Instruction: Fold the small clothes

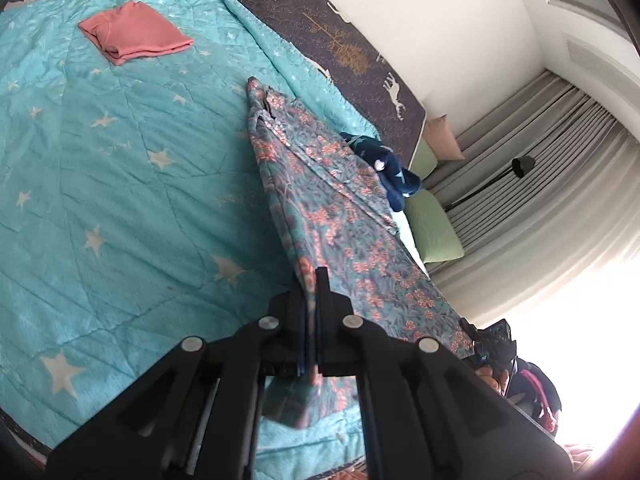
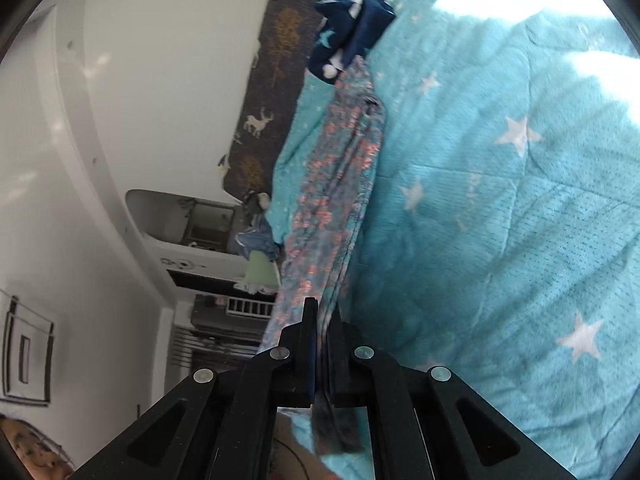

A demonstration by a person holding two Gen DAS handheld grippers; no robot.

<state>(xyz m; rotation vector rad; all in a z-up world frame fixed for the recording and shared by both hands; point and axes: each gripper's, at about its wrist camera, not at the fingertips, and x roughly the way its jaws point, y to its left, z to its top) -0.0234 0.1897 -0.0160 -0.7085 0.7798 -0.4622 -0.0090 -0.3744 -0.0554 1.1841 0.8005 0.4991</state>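
Star quilt [image 1: 120,200] open leftward; claws pinch floral garment [image 1: 340,232] edge.

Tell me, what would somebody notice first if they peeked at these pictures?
Probably the flowery cloth, stretched in a long band across the teal star blanket, with the left hand-held gripper and the right hand-held gripper each shut on one end. Next, the pink folded garment lying neatly farther up the blanket. A crumpled navy garment sits at the blanket's edge, just beyond the flowery cloth.
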